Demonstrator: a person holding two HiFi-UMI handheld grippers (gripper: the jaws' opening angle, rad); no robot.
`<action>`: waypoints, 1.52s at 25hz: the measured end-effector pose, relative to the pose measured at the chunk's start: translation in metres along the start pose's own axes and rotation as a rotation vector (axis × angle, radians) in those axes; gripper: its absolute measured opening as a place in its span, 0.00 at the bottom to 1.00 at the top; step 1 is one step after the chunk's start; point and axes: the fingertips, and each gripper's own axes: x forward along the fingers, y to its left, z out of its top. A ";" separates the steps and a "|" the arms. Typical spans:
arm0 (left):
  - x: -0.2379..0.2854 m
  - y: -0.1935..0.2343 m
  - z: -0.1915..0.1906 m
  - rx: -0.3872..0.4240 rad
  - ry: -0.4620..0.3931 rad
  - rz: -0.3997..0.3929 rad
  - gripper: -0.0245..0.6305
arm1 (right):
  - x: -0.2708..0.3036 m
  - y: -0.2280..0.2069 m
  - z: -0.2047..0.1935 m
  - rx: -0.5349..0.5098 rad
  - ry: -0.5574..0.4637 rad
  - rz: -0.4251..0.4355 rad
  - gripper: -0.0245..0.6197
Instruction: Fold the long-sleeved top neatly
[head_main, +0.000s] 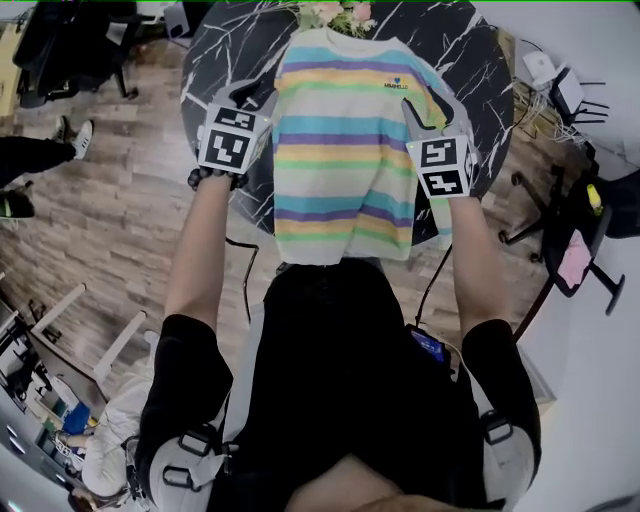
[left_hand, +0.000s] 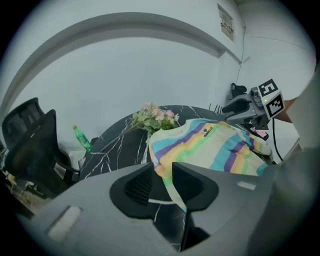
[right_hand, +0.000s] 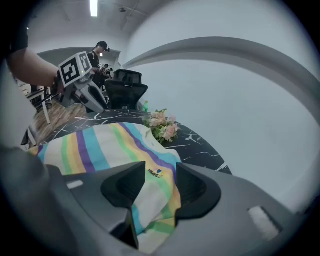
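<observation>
A long-sleeved top (head_main: 340, 150) with pastel stripes lies flat, front up, on the round black marble table (head_main: 225, 50), its hem hanging over the near edge. My left gripper (head_main: 262, 97) is at the top's left shoulder. In the left gripper view, its jaws (left_hand: 162, 171) stand apart with a strip of the striped cloth (left_hand: 172, 187) running between them, unpinched. My right gripper (head_main: 417, 112) is at the right shoulder. The right gripper view shows those jaws (right_hand: 160, 173) wide apart, with loose folded cloth (right_hand: 152, 200) lying between and below them.
A bunch of pink flowers (head_main: 335, 14) lies on the table beyond the collar. A green bottle (left_hand: 82, 139) and a black office chair (left_hand: 30, 145) stand past the table on the left. Another person (right_hand: 100, 55) stands far off. Chairs and cables (head_main: 560, 200) crowd the right.
</observation>
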 end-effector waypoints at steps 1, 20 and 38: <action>-0.003 -0.002 -0.014 -0.012 0.019 -0.004 0.23 | -0.003 0.011 -0.001 0.002 0.001 0.011 0.34; -0.022 -0.070 -0.144 -0.210 0.131 -0.183 0.20 | -0.051 0.228 -0.029 0.190 0.049 0.348 0.32; -0.077 -0.050 -0.189 -0.307 0.082 -0.120 0.17 | -0.059 0.406 -0.016 -0.085 0.102 0.594 0.34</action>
